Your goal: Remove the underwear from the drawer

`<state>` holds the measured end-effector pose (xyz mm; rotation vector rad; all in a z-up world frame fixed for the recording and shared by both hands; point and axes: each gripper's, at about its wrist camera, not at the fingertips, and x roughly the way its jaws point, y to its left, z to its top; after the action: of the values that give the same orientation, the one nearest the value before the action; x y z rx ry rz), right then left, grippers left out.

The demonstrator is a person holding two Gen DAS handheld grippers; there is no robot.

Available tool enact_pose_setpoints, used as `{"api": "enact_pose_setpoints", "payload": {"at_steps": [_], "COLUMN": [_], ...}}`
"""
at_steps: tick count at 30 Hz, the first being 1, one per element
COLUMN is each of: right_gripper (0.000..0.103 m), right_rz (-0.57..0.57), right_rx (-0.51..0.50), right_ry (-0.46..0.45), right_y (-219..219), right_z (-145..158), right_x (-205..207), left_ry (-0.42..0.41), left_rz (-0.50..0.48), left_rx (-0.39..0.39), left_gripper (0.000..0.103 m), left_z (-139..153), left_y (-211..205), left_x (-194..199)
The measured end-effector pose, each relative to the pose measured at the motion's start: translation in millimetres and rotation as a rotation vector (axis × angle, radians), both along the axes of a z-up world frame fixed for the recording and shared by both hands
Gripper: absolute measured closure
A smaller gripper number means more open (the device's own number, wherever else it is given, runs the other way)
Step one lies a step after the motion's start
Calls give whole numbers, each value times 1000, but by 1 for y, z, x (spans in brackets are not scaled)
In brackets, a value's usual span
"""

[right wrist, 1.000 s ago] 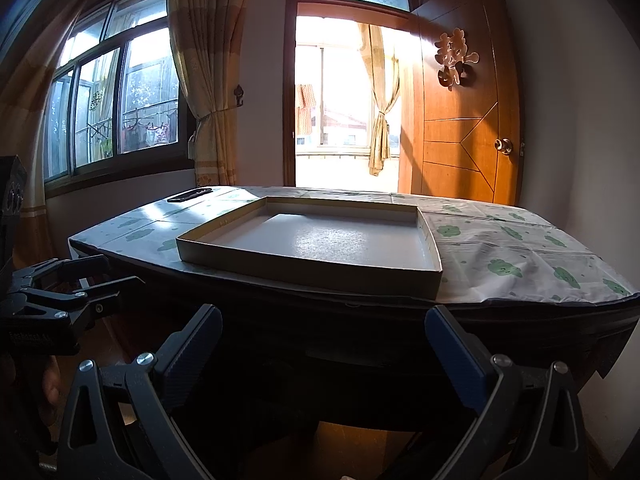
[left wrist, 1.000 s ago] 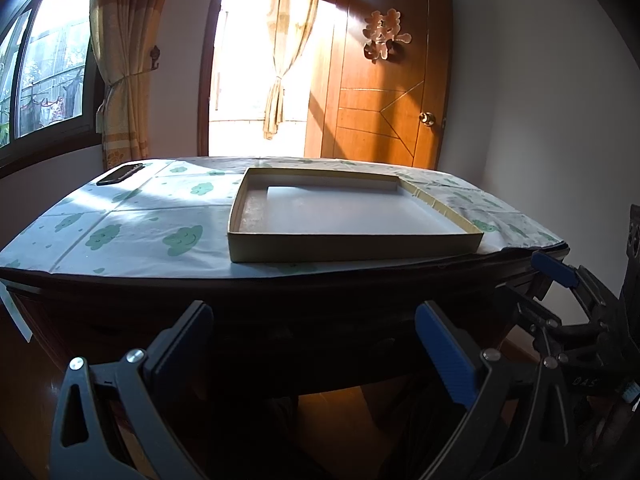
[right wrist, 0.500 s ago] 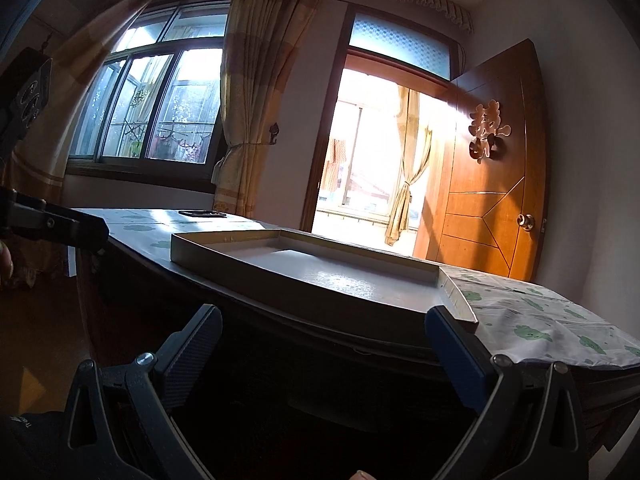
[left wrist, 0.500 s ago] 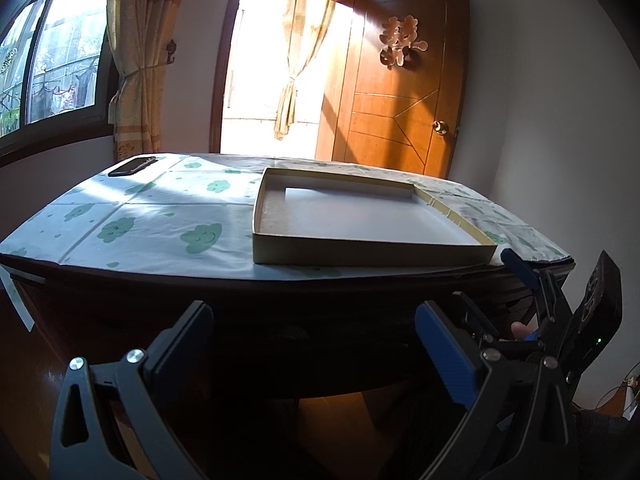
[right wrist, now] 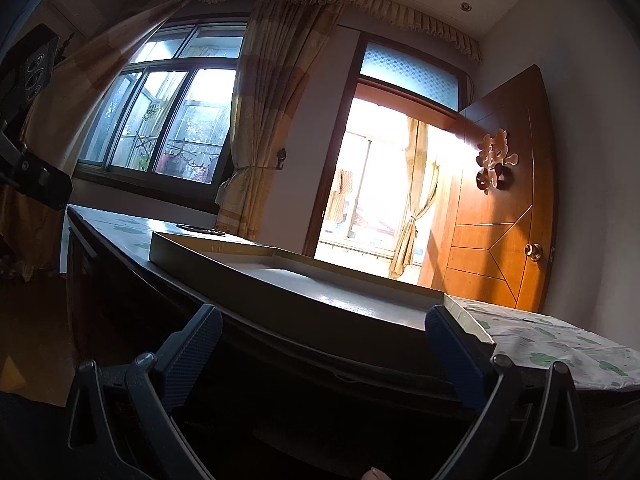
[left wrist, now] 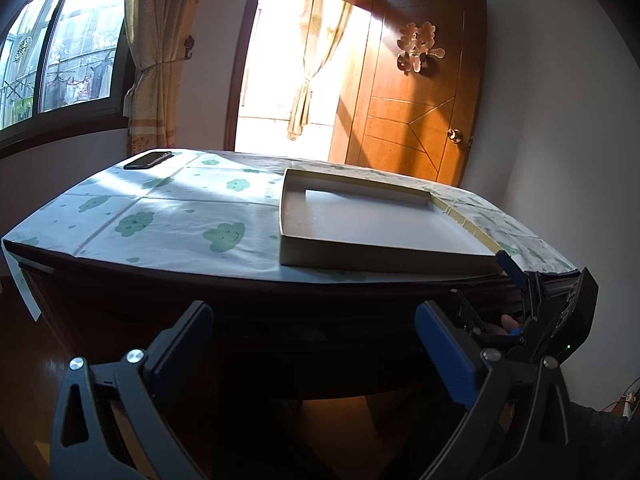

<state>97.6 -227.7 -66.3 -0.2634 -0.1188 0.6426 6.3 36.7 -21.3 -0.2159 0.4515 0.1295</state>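
Underwear isn't visible in either view; presumably it's inside a drawer in the dark front of the table [left wrist: 168,280], but no drawer outline or handle can be made out in that shadow. Judging by the task, it'll be light, soft and floppy w/ no stiffness, so a pinch on a bunched fold or the waistband should hold; it may snag or drag its neighbours on the way out. The drawer likely wants a firm pull first, and where to grip it can't be told.

Largest first: table w/ a cloud-print cloth [left wrist: 180,216] on top, then a shallow cardboard tray [left wrist: 384,258] right of centre near the front edge, holding nothing visible. Far left on the cloth lies a phone [left wrist: 147,159].

Left gripper [left wrist: 312,344] has its jaws spread wide, nothing between them, low and facing the table front. Right gripper [right wrist: 320,344] is likewise wide apart and holding nothing, lower down and close to the table edge.

Left view looks down onto the tabletop and catches the right gripper at far right, beside the table's right corner. Right view sits abt level w/ the tray rim, so it shows the tray wall [right wrist: 280,284], the ceiling and windows, and hardly any of the tabletop.
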Motion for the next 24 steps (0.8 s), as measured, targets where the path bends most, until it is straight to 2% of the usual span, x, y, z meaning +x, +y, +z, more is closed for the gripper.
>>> {"api": "enact_pose_setpoints", "payload": {"at_steps": [9,16,24], "right_gripper": [1,1,1], "right_rz": [2,12,-3], "right_rx": [-84,-139,-112], "right_ry": [-50,-10,28], "right_y": [0,0,-7], "right_z": [-10,-13,-11], "right_x": [9,17,11], "left_ry": [17,16,20], "left_rz": [0,-2,-4], "left_rx": [-6,-3,-3], "left_gripper": [0,0,0], "left_z": [-5,-3,-3], "left_y": [0,-4,-4], "left_x": [1,-1,0]}}
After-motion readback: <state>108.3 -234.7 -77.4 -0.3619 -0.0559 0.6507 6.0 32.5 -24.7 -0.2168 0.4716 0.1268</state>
